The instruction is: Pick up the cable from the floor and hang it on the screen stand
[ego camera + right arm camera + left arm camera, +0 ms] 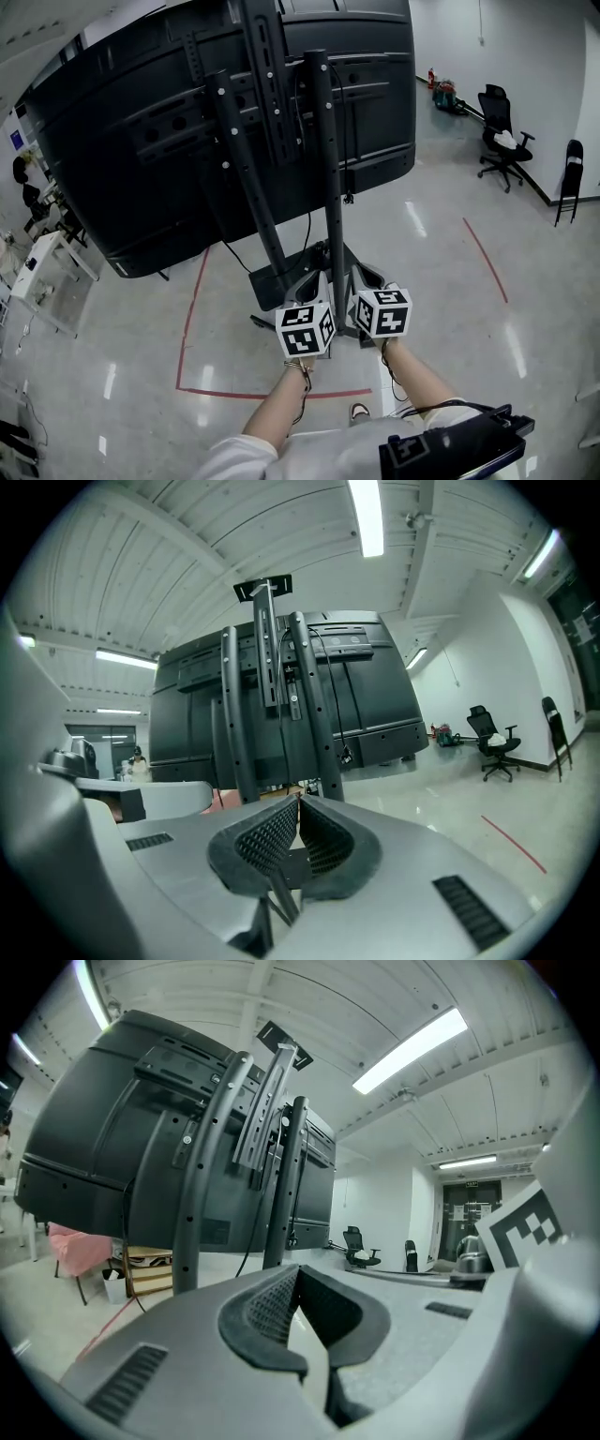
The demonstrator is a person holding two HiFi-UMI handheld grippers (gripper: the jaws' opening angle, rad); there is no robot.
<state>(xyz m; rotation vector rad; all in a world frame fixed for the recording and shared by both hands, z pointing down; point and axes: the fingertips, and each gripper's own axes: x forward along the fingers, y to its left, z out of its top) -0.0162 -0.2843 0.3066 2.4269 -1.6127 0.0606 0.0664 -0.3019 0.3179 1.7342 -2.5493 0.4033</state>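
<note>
Straight ahead it's crowded: two slanted stand posts (pixel 330 187) with only narrow gaps between them, the big screen (pixel 103 159) right behind, and hanging cords (pixel 348 195) alongside. The floor (pixel 441 272) on the right is wide open up to the office chair (pixel 500 141). Desks (pixel 42 267) crowd the left.

Screen (pixel 141 141) back is black. Screen stand (pixel 328 187) is dark grey to black, its posts dotted with small holes. Floor (pixel 450 309) is pale grey and glossy, with red tape lines (pixel 187 319). Left hand-held gripper (pixel 298 1274) has a light grey body and black pads with a fine grid texture; right hand-held gripper (pixel 298 803) is the same. Marker cubes (pixel 305 330) are white with black square patterns. Office chair (pixel 499 131) is black. Desk (pixel 47 272) is white. Cloth (pixel 75 1246) is pink. Walls (pixel 525 47) are white.
</note>
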